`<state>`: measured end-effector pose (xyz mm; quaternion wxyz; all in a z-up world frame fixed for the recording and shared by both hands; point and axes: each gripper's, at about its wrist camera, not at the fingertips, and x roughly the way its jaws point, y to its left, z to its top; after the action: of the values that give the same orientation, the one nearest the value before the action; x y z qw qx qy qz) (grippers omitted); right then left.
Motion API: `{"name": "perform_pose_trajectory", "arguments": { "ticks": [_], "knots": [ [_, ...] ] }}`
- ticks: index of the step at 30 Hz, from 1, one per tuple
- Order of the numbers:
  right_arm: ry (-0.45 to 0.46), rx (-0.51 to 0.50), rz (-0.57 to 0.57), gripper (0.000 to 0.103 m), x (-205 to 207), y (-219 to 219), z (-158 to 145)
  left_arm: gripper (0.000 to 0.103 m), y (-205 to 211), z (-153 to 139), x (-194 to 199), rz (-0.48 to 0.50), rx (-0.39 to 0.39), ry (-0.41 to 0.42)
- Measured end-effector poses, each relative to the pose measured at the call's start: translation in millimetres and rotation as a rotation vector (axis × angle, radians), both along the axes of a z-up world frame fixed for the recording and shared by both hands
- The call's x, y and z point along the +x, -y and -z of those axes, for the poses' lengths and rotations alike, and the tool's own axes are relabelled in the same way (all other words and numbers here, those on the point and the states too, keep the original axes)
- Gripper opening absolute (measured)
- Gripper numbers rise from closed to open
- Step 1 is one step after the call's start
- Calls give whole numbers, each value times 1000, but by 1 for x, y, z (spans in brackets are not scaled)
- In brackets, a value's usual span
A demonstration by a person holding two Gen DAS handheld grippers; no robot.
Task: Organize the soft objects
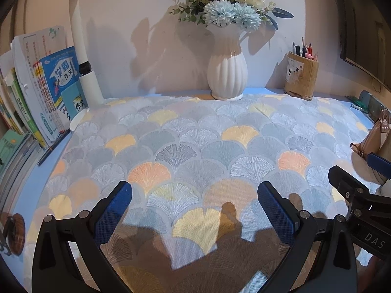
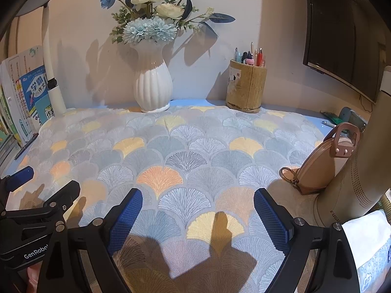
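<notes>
Two grippers, my left (image 1: 194, 196) and right (image 2: 198, 204), hover wide open and empty above the fan-patterned cloth (image 2: 185, 151), which lies spread flat across the desk (image 1: 24, 205) before a white vase (image 2: 152, 86).

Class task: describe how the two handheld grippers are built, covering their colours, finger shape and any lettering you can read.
Both the left gripper and the right gripper have black angular frames with silver bolts and two long fingers faced with blue textured pads. White lettering reads "GenRobo" on the left one and "DAS" on the right.
</notes>
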<state>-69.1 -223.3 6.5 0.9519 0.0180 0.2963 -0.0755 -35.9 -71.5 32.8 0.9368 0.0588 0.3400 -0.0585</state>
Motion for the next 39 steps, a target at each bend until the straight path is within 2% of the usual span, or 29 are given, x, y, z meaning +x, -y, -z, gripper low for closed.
{"name": "perform_pose_trajectory", "arguments": {
  "ticks": [39],
  "knots": [
    [-6,-5,-2,92,0,-1,0,102,2,2,0,11,-4,-21]
  ]
}}
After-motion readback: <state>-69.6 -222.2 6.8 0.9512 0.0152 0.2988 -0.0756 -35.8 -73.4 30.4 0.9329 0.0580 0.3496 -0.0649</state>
